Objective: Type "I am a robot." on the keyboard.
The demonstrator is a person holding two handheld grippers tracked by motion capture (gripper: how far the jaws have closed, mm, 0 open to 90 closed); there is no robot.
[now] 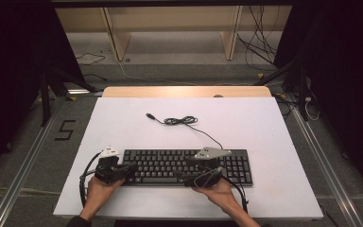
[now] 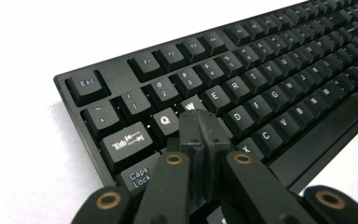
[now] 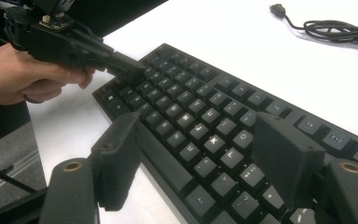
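White table (image 1: 123,118) bears keyboard (image 1: 170,163); left tongs (image 1: 131,169) together, right tongs (image 1: 189,178) apart.

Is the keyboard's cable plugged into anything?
No, the cable lies loosely bunched on the white table behind the keyboard, and its plug rests bare on the surface.

A black full-size keyboard (image 1: 189,166) lies flat on the white surface (image 1: 264,127), its long side running across near the front edge, keys facing up with white legends. Its thin black cable (image 1: 182,121) runs from the back edge toward the far side, loosely coiled midway, ending in an unplugged connector (image 1: 149,115).
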